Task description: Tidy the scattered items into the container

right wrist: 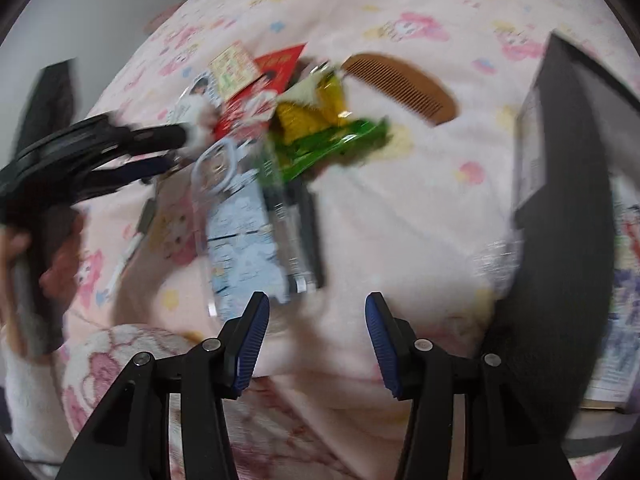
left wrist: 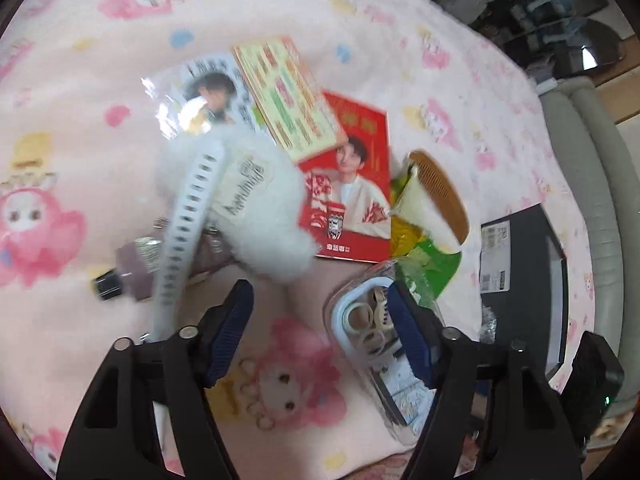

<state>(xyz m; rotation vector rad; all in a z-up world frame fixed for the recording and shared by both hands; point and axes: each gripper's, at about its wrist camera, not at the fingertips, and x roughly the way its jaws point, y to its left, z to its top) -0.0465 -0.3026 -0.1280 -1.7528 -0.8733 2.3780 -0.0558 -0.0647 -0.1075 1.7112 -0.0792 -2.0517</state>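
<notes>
Scattered items lie on a pink cartoon blanket [left wrist: 100, 60]. In the left wrist view: white fluffy earmuffs [left wrist: 256, 204] with a slotted band, a mauve bottle [left wrist: 136, 264], a red photo card [left wrist: 356, 184], a yellow-green card [left wrist: 292, 100], a sleeved photo [left wrist: 200, 96], a wooden comb [left wrist: 440, 192], a green-yellow snack bag [left wrist: 424, 256] and a clear pouch [left wrist: 376, 320] of small items. My left gripper [left wrist: 320, 332] is open, low over the blanket between earmuffs and pouch. My right gripper [right wrist: 316, 340] is open and empty, just before the clear pouch [right wrist: 248, 216]. The black container [right wrist: 568, 168] stands at right.
The black container also shows at the right in the left wrist view [left wrist: 520, 276]. The bed's grey edge [left wrist: 588, 184] runs beyond it. In the right wrist view the left gripper [right wrist: 120, 148] reaches in from the left, and the comb [right wrist: 404, 84] and snack bag [right wrist: 324, 132] lie behind the pouch.
</notes>
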